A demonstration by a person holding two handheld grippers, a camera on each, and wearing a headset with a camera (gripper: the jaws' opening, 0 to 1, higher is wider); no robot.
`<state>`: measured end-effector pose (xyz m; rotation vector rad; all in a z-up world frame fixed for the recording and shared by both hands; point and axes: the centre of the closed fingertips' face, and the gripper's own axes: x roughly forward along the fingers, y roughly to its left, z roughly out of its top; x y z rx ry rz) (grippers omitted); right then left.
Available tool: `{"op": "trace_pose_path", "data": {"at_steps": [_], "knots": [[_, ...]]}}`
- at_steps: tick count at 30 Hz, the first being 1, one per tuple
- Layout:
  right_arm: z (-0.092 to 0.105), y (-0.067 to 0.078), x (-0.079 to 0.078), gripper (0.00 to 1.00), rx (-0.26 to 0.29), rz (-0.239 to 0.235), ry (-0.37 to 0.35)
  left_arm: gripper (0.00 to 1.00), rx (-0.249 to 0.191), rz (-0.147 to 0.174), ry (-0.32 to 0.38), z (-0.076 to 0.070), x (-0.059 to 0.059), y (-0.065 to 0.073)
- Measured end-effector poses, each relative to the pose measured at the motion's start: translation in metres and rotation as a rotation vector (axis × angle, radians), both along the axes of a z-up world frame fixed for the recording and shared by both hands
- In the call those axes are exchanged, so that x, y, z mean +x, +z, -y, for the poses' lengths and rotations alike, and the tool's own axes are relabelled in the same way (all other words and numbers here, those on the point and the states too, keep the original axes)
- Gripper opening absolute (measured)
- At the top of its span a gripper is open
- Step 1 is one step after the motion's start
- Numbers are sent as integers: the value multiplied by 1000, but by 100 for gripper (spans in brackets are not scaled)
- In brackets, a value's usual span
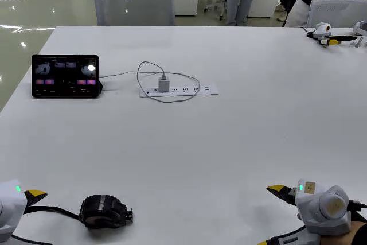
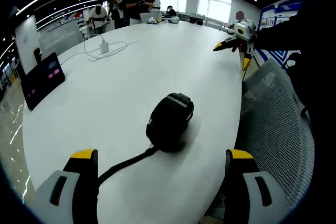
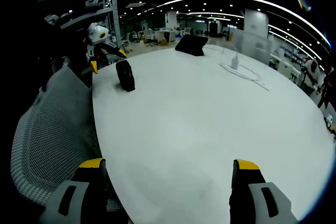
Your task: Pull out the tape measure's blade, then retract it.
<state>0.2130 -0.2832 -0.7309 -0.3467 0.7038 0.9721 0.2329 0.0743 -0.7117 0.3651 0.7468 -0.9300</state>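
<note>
A black tape measure (image 1: 103, 211) lies near the front edge of the white table (image 1: 229, 130), its blade not pulled out, and a dark strap trails from it to the left. My left gripper (image 1: 17, 202) sits just left of it, at the bottom left corner. In the left gripper view the tape measure (image 2: 170, 119) lies a little ahead of my open left gripper (image 2: 161, 156), with nothing between the jaws. My right gripper (image 1: 274, 216) stands open at the bottom right, far from the tape measure. In the right gripper view my right gripper (image 3: 168, 164) is open, and the tape measure (image 3: 125, 74) is far off.
A dark tablet (image 1: 65, 76) stands at the left of the table. A white power strip (image 1: 179, 90) with a charger and looped cable lies mid-table. Other gripper tools (image 1: 330, 35) rest at the far right corner. Chairs and people stand beyond the far edge.
</note>
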Motion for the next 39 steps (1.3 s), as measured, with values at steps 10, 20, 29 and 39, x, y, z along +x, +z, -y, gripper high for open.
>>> {"op": "trace_pose_path", "data": {"at_steps": [10, 20, 29, 39], "knots": [[-28, 1, 9, 99, 13, 28, 75, 99, 166, -3, -194, 9, 9, -12], [-59, -6, 18, 99, 8, 19, 143, 98, 213, -3, -298, 27, 22, -16], [-98, 1, 23, 99, 46, 7, 189, 90, 221, -29, -325, 40, 24, -18], [-145, -2, 26, 99, 43, 4, 281, 63, 259, -10, -392, 55, 24, -27]]}}
